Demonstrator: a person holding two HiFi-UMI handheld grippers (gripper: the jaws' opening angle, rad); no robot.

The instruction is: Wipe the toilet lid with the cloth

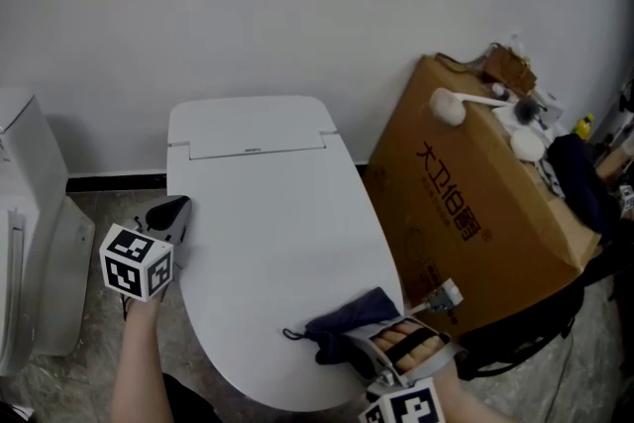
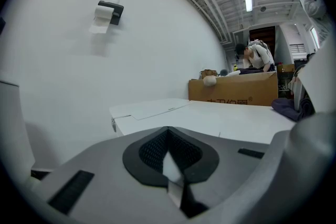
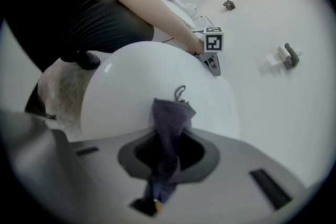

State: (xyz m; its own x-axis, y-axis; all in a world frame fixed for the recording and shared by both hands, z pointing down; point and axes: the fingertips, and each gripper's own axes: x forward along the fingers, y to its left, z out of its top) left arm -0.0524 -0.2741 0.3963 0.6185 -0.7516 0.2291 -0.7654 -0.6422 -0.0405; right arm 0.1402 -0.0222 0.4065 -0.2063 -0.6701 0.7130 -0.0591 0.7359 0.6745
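Two grippers are at the toilet lid (image 1: 277, 243): right gripper (image 1: 355, 344) clamped on the dark cloth (image 1: 347, 317), left gripper (image 1: 173, 213) closed and empty, with a clutter-topped cardboard box (image 1: 475, 213) beside the right.

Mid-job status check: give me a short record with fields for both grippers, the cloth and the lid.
left gripper: jaws together, nothing between them, by the left edge of the toilet lid
right gripper: jaws shut on the cloth
cloth: dark, bunched, lying on the front right part of the lid
toilet lid: white, closed
contact of left gripper with lid: cannot tell
beside toilet: cardboard box on the person's right
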